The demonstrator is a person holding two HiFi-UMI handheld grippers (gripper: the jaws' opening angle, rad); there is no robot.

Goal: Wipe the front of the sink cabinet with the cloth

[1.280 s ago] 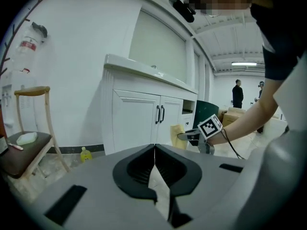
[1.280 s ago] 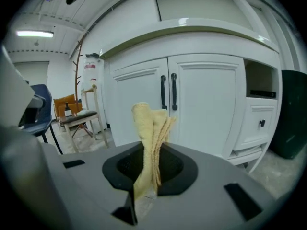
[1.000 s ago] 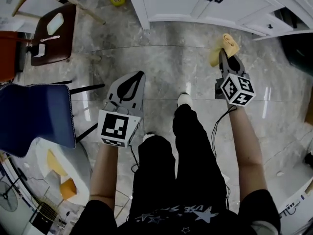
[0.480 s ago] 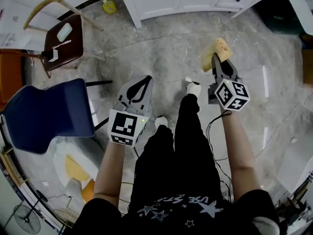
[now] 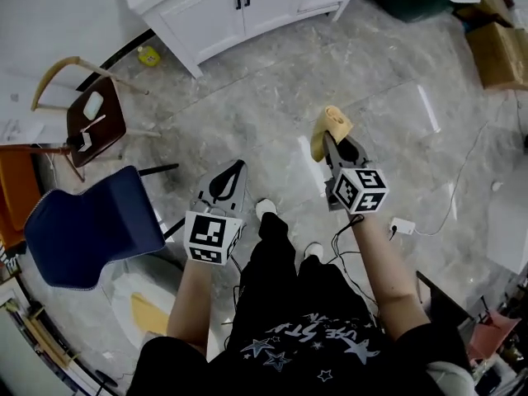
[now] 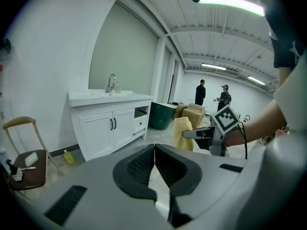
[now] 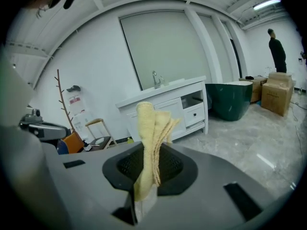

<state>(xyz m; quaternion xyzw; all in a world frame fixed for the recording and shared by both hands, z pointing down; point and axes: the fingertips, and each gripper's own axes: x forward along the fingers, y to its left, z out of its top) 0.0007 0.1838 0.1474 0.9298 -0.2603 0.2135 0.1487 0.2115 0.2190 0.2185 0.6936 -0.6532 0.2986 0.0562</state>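
Note:
The white sink cabinet [image 5: 239,5] stands against the wall at the top of the head view, its two doors shut; it also shows in the left gripper view as the cabinet [image 6: 112,128] and in the right gripper view as the cabinet [image 7: 180,111]. A folded yellow cloth [image 5: 328,129] sticks up from my right gripper [image 5: 332,143], which is shut on it; the cloth [image 7: 152,138] is pinched between its jaws. My left gripper [image 5: 228,180] is shut with nothing in it, jaws closed together [image 6: 154,164]. Both grippers hang over the marble floor, well away from the cabinet.
A blue chair [image 5: 92,225] and a brown wooden chair [image 5: 91,122] stand at my left. A yellow bottle [image 5: 148,55] sits on the floor beside the cabinet. A green tub [image 6: 163,115] and cardboard boxes [image 5: 502,54] lie to the right. Two people [image 6: 200,92] stand far off.
The view has drawn back from the cabinet, which now sits farther off at the top. Both grippers hold the same pose, the right one still gripping the cloth.

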